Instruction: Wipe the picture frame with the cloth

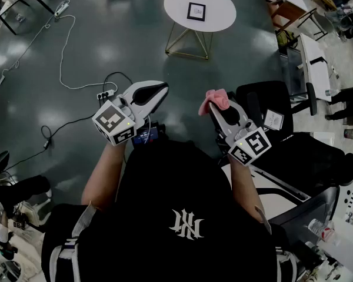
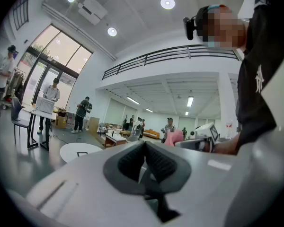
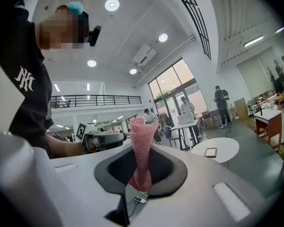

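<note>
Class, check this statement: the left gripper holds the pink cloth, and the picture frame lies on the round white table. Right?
Wrong gripper: the right gripper holds the pink cloth in its jaws, as the right gripper view shows. The picture frame does lie on the round white table.

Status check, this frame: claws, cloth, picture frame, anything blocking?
Left claw shut, empty. Right claw shut on pink cloth. Picture frame lies on white round table ahead, untouched. Only open floor between.
</note>
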`<state>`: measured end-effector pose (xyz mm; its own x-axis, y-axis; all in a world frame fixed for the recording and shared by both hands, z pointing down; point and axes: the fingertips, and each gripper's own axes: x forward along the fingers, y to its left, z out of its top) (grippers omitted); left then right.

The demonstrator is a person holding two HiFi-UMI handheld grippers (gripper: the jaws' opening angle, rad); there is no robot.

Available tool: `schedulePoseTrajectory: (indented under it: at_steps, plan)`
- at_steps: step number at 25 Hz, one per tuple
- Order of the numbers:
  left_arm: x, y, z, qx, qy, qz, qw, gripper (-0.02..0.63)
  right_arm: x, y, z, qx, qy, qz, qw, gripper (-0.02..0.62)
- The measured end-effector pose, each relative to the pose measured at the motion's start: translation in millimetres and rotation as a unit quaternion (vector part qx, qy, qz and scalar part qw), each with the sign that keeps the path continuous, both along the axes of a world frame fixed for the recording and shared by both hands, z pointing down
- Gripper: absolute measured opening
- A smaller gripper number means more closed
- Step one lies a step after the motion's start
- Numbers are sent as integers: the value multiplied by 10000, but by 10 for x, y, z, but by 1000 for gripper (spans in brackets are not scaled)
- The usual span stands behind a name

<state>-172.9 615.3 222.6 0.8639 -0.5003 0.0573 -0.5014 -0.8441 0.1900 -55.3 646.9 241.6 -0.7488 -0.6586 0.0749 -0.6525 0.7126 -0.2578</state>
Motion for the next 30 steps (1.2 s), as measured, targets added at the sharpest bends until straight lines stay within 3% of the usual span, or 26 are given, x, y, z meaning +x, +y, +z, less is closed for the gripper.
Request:
schedulePoseTrajectory:
  at_steps: [15, 30]
  plan:
    - [-169, 20, -23, -38, 87, 13, 10000, -8, -138, -3, -5, 69, 142, 175, 9997, 46]
    - [-711, -108, 252, -383, 69, 316, 9987, -9, -846, -75, 239, -259, 167, 368, 9988, 46]
